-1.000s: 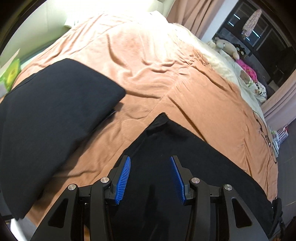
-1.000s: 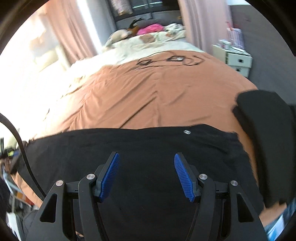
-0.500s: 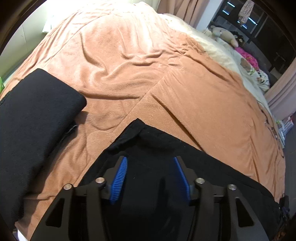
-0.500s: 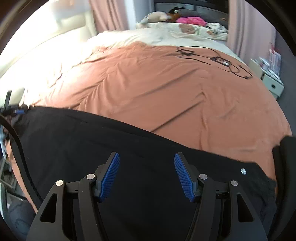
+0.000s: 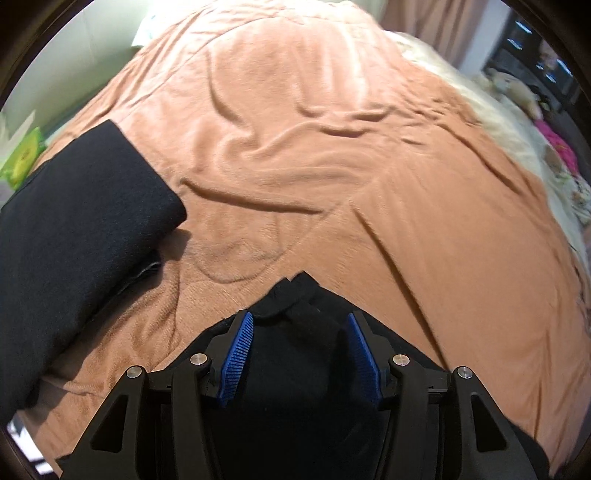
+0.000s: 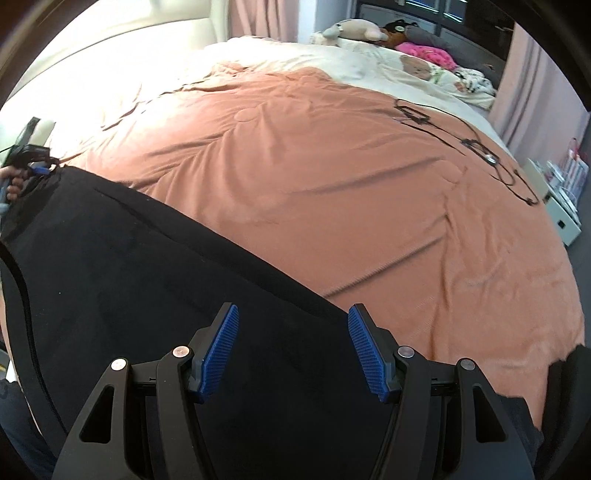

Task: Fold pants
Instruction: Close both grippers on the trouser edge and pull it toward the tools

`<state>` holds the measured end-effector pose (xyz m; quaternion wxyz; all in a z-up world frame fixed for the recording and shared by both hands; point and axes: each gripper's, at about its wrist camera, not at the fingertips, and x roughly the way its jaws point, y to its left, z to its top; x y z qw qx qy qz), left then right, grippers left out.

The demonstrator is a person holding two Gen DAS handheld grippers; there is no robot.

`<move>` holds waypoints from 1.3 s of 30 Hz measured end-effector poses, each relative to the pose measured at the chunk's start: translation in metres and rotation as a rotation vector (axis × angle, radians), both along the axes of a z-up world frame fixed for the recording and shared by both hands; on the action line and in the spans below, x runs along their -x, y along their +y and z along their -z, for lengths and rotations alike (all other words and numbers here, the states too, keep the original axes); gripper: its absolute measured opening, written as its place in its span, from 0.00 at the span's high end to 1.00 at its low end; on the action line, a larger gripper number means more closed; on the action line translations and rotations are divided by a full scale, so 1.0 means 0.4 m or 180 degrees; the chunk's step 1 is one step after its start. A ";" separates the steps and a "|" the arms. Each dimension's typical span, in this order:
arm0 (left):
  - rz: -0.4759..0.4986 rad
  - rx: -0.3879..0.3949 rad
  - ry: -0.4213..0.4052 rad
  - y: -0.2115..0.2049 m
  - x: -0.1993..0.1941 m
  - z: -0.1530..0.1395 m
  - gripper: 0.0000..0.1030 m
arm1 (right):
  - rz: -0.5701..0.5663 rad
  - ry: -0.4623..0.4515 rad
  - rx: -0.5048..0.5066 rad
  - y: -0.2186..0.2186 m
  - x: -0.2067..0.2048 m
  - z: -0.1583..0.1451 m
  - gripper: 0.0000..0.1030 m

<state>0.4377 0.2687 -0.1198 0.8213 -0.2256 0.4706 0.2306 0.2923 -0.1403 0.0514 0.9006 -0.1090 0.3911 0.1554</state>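
Note:
Black pants [image 6: 147, 277] lie spread across the near side of an orange blanket [image 6: 332, 177]. In the left wrist view one corner of the pants [image 5: 299, 291] is bunched up between the blue pads of my left gripper [image 5: 300, 350]. The jaws stand apart and the pads do not press the cloth. My left gripper [image 6: 26, 158], with a hand on it, also shows at the pants' far left end in the right wrist view. My right gripper [image 6: 293, 347] hangs open above the pants near their long far edge, with flat cloth below it.
A second, folded black garment [image 5: 74, 229] lies on the blanket left of the pants corner. Black cables [image 6: 480, 147] trail over the bed's right side. Stuffed toys [image 6: 354, 31] and cream bedding sit at the far end. A white drawer unit [image 6: 561, 218] stands beside the bed.
My left gripper moved in over the pants corner, which now sits bunched between its slightly wider jaws. The right gripper rolled and slid along the pants toward their far edge.

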 end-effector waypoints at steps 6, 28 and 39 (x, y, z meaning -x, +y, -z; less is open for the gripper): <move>-0.0278 0.0012 0.0278 -0.002 -0.041 0.046 0.46 | -0.0254 0.0014 0.0088 0.034 -0.031 0.011 0.41; -0.0268 -0.0054 0.0506 -0.010 -0.044 0.024 0.91 | -0.1040 0.0468 0.0292 0.143 -0.141 0.072 1.00; -0.0239 0.0110 0.0253 -0.014 -0.051 -0.013 0.93 | -0.0701 0.0029 0.0305 0.154 -0.133 0.011 1.00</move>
